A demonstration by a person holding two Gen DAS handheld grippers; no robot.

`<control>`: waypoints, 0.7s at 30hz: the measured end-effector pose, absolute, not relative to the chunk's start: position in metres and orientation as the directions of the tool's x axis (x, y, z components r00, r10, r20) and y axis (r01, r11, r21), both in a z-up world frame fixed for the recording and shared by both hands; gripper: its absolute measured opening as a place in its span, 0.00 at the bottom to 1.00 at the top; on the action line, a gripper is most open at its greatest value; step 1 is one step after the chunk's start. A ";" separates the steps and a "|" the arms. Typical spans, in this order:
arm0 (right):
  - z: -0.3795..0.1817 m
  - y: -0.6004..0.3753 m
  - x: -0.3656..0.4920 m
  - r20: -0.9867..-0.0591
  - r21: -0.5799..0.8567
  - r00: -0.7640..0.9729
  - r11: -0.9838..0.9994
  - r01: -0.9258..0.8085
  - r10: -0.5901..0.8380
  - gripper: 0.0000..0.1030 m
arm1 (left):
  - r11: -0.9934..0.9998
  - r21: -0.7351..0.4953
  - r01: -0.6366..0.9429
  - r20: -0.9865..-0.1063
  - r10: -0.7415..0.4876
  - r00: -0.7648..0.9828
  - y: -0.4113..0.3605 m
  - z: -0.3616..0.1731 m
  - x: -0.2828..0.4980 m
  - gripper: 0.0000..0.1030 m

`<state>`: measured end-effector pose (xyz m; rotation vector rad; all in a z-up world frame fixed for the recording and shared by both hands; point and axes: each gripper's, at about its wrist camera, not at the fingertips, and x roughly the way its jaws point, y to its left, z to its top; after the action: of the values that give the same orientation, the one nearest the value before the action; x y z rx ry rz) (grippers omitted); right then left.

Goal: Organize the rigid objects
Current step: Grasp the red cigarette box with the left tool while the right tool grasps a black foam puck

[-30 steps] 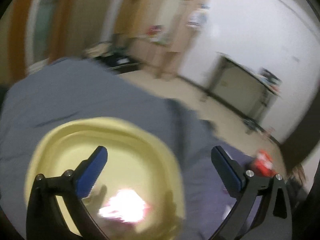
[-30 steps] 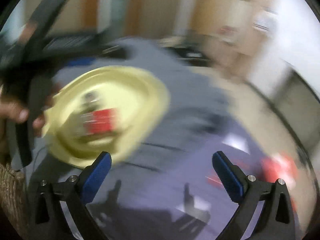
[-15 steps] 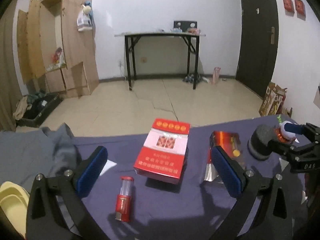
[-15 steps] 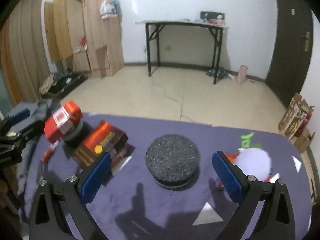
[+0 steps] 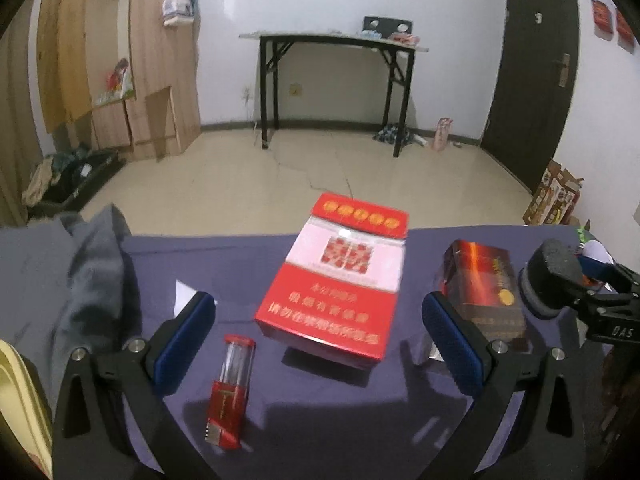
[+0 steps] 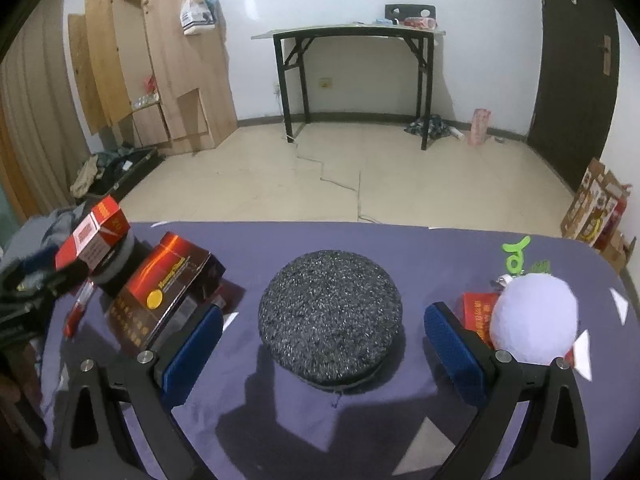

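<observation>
- A second earlier both cameras swung, blurred, over a yellow bowl [image 5: 16,400] at the far left; it had since slid to the left edge of the left view, only its rim showing beside the grey cloth [image 5: 76,272].
- The left gripper [image 5: 318,338] had come to hover over the purple bench [image 5: 320,412], jaws released and empty. A lighter [image 5: 230,388] lay near its left jaw, and the red box [image 5: 340,280] sat between the jaws, a little farther off.
- Right of that stood a dark box [image 5: 486,288], just beside the red one.
- The right gripper [image 6: 324,338] had likewise settled, jaws spread and holding nothing, framing a black disc [image 6: 330,314] on the bench.
- At the far right a white ball [image 6: 534,318] rested against a small red pack [image 6: 478,312].
- I judged the swing from bowl to bench as the start of a fresh pick: the red box for the left, the disc for the right, each probably bound for the bowl.
</observation>
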<state>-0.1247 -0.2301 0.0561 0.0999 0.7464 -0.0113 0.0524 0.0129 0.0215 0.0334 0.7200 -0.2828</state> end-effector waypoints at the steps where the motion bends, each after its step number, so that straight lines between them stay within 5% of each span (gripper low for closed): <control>1: 0.055 -0.231 -0.122 -0.675 0.103 0.737 0.994 0.046 0.035 1.00 | 0.961 -0.076 0.265 -0.660 -0.247 0.709 0.014 0.018 0.053 0.99; 10: 0.050 -0.236 -0.115 -0.677 0.095 0.735 0.994 0.048 0.029 0.99 | 0.948 -0.155 0.277 -0.648 -0.309 0.696 0.014 0.021 0.054 0.92; 12: 0.048 -0.236 -0.113 -0.678 0.098 0.734 0.994 0.042 0.036 0.97 | 0.944 -0.160 0.289 -0.653 -0.321 0.686 0.010 0.020 0.054 0.80; 13: 0.046 -0.236 -0.112 -0.679 0.099 0.733 0.994 0.038 0.040 0.93 | 0.944 -0.159 0.289 -0.657 -0.320 0.682 0.009 0.020 0.056 0.68; 17: 0.043 -0.237 -0.109 -0.680 0.102 0.731 0.994 0.031 0.047 0.71 | 0.939 -0.176 0.294 -0.659 -0.335 0.674 0.013 0.021 0.056 0.62; 21: 0.047 -0.242 -0.110 -0.670 0.116 0.740 0.993 0.021 0.063 0.68 | 0.935 -0.184 0.304 -0.649 -0.348 0.676 0.022 0.032 0.049 0.59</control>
<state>-0.1098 -0.2417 0.0466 0.1189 0.7378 0.0234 0.0492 0.0216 0.0320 -0.0627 0.7423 -0.3667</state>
